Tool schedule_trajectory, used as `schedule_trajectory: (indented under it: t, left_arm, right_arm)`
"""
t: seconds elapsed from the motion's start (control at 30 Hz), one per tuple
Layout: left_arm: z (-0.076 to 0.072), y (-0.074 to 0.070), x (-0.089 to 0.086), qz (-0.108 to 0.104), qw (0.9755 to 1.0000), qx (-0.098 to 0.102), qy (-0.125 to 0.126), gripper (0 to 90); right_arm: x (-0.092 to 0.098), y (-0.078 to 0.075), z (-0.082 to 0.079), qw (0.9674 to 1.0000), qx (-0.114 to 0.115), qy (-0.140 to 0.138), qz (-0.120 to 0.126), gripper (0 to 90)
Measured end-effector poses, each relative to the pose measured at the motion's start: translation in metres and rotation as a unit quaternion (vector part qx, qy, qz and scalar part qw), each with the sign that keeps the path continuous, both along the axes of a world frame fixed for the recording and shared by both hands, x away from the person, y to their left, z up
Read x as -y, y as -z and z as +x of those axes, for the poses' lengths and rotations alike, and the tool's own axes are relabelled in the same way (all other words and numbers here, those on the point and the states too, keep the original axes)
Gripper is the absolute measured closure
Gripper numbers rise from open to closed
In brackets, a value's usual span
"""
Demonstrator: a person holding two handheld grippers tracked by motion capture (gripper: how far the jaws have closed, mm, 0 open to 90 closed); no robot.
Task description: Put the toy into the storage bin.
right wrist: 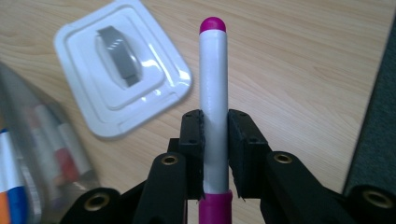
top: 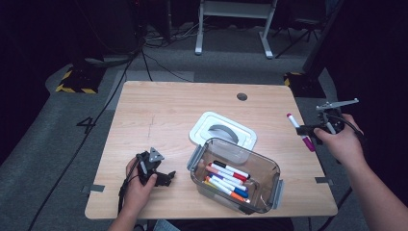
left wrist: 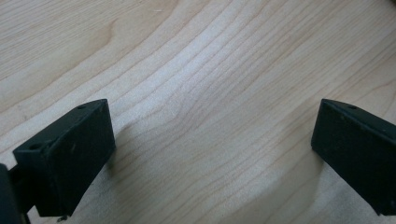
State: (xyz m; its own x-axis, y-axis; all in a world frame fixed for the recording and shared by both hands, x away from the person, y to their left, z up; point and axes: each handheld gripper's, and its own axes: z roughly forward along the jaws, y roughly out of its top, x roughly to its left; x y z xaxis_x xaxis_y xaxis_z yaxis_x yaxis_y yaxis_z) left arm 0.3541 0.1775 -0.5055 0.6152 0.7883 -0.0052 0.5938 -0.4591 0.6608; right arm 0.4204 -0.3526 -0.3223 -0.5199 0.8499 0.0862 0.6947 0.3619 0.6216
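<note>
A white marker with magenta cap and end (top: pixel 301 132) (right wrist: pixel 213 98) is clamped between the jaws of my right gripper (top: pixel 306 129) (right wrist: pixel 215 135), held in the air over the table's right edge. A clear plastic box (top: pixel 267 169) near the front holds several coloured markers (top: pixel 230 179); its blurred corner shows in the right gripper view (right wrist: pixel 42 154). The box's white lid (top: pixel 222 128) (right wrist: pixel 122 65) lies flat behind it. My left gripper (top: pixel 163 177) (left wrist: pixel 212 154) rests low at the front left, jaws wide apart over bare wood.
The wooden table (top: pixel 159 110) has a round cable hole (top: pixel 242 96) at the back right. Grey carpet, cables and a white desk frame (top: pixel 235 24) lie beyond the far edge. Tape tabs (top: pixel 323 181) mark the front corners.
</note>
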Motion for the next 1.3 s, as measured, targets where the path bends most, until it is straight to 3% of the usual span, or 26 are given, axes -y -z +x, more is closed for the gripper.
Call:
schedule_trajectory:
  t: [0.23, 0.3, 0.43, 0.7, 1.0, 1.3]
  left_arm:
    - [0.0, 0.0, 0.0, 0.0, 1.0, 0.0, 0.0, 0.1]
    - [0.0, 0.0, 0.0, 0.0, 1.0, 0.0, 0.0, 0.1]
    - [0.0, 0.0, 0.0, 0.0, 1.0, 0.0, 0.0, 0.1]
    - [0.0, 0.0, 0.0, -0.003, 1.0, -0.001, 0.0, 0.0]
    - [0.0, 0.0, 0.0, -0.003, 1.0, -0.001, 0.0, 0.0]
    - [0.0, 0.0, 0.0, -0.003, 1.0, -0.001, 0.0, 0.0]
  right_arm:
    - [-0.037, -0.019, -0.02, 0.998, 0.007, -0.062, 0.006, 77.0]
    - [-0.048, -0.023, -0.026, 0.9966, 0.007, -0.08, 0.018, 76.9]
    - [-0.073, -0.027, -0.039, 0.9925, 0.009, -0.121, 0.013, 76.9]
    - [-0.111, -0.028, -0.058, 0.9846, -0.005, -0.175, 0.012, 76.9]
    - [-0.146, -0.022, -0.075, 0.9742, -0.035, -0.223, 0.015, 76.9]
    - [-0.181, 0.0, -0.082, 0.9614, -0.077, -0.264, -0.005, 76.9]
